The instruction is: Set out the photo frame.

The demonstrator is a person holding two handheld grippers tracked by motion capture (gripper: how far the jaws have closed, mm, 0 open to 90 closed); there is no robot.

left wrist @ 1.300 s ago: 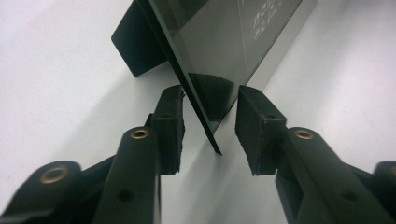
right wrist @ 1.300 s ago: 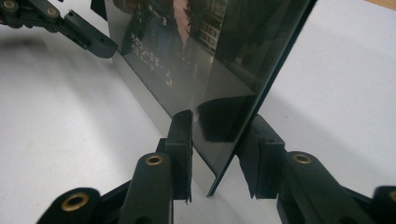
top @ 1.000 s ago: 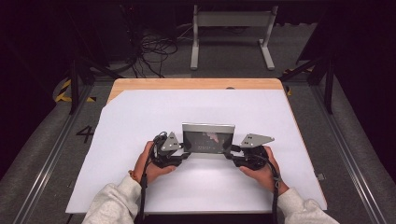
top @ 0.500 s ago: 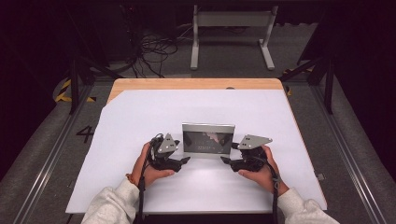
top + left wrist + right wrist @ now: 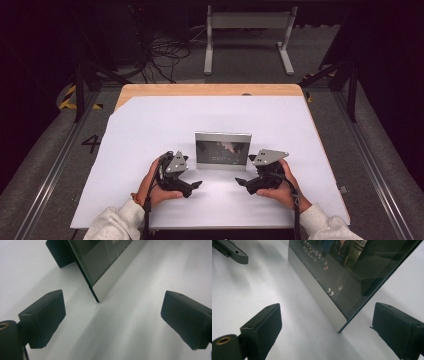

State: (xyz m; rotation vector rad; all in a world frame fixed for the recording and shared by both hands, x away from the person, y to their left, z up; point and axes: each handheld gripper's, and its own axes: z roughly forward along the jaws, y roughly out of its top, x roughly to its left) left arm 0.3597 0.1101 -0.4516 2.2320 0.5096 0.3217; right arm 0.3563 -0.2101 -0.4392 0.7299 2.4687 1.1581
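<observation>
Left gripper (image 5: 192,186): held in the left hand (image 5: 155,186), low over the counter (image 5: 150,125). Jaws have just been opening and now stand wide, nothing between them. In the left gripper view the frame's near lower corner is seen just ahead of the jaws, roughly midway between them and clear of both pads.

Frame (image 5: 223,150): a glazed picture frame with a silver border, standing upright on the white counter, ahead of both sets of jaws and between the two grippers. A black stand (image 5: 60,253) is seen behind it in the left gripper view. The dark glass carries reflections and small pale lettering.

Right gripper (image 5: 242,182): held in the right hand (image 5: 282,187). Jaws have just been opening and now stand wide, empty. In the right gripper view the frame's other lower corner (image 5: 340,327) lies ahead of the jaws, nearer the right-hand pad.

Step judged in hand: release of the frame, set standing.

Handling notes: both grippers are best drawn straight back, away from the frame, with jaws kept wide so no pad clips a corner. The frame is likely to tip if nudged sideways, as it rests on a narrow stand. Its steadiness should be confirmed before the grippers are taken far off.
</observation>
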